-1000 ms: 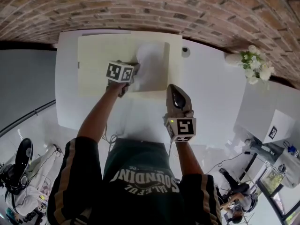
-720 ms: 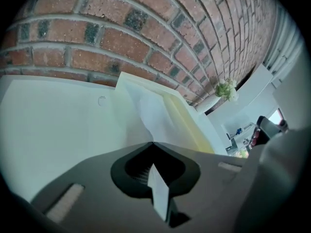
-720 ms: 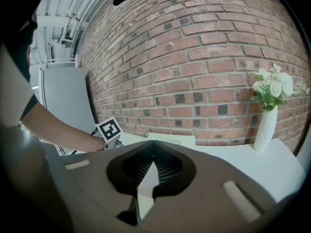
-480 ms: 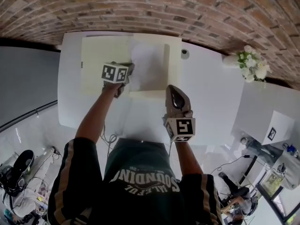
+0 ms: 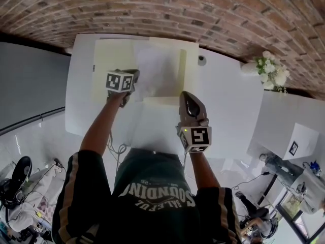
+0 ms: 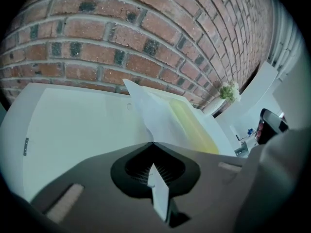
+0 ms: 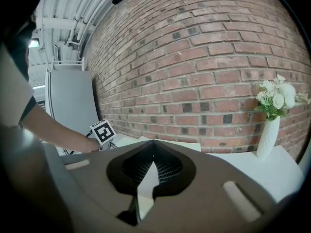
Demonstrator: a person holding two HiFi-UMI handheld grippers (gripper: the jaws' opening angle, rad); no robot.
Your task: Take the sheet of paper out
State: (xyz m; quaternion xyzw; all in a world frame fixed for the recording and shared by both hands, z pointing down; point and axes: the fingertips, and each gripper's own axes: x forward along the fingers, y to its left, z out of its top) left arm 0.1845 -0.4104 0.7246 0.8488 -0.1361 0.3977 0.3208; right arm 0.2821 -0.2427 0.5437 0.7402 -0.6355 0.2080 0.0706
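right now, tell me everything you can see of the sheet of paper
The sheet of paper is plain white and thin, with no print that shows. Its near edge is pinched in the shut left gripper. From there it lifts and bows upward, with one corner standing free in the left gripper view. Its far part lies over the right half of the open pale yellow folder, which rests on the white table.

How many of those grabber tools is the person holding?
2. The left gripper is shut on the sheet over the folder; the right gripper clamps the folder's near edge. No others show.
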